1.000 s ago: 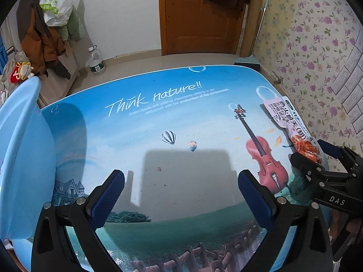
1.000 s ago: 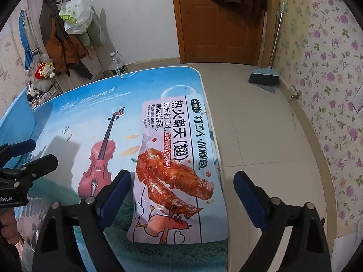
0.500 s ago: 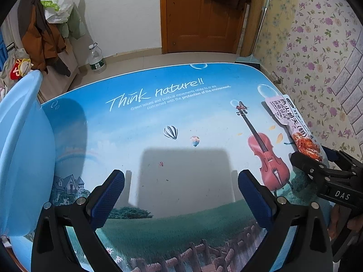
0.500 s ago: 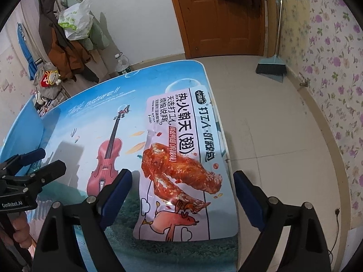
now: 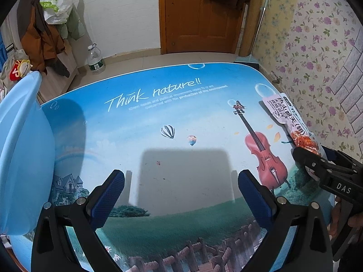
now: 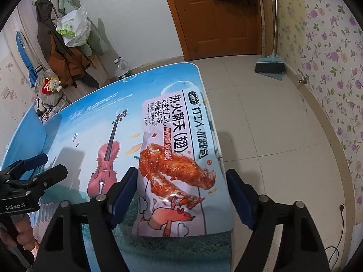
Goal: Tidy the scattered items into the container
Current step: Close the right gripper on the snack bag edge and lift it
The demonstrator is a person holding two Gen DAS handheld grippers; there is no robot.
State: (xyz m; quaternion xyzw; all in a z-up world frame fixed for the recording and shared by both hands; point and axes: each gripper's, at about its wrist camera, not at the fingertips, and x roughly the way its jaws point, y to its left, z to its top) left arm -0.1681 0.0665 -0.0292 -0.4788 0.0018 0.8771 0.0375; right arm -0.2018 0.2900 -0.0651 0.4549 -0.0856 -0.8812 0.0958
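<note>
Right gripper [image 6: 181,195] spread wide, holding nothing, straddling snack pouch [image 6: 179,158] lying flat at table [image 6: 95,117] edge. Likely light, limp, slick film; best pinched by overhanging near-edge seam. Left gripper [image 5: 181,195] likewise wide, unloaded; blue container [image 5: 20,149] left of it.

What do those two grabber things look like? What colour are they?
Both are black plastic claws. The left gripper has two fingers with dark blue bumpy pads and shiny silver bolts; seen from the other camera, its side reads "GenRobot.AI". The right gripper looks the same, with white letters "DAS" on its side. A bare hand holds one.
</note>
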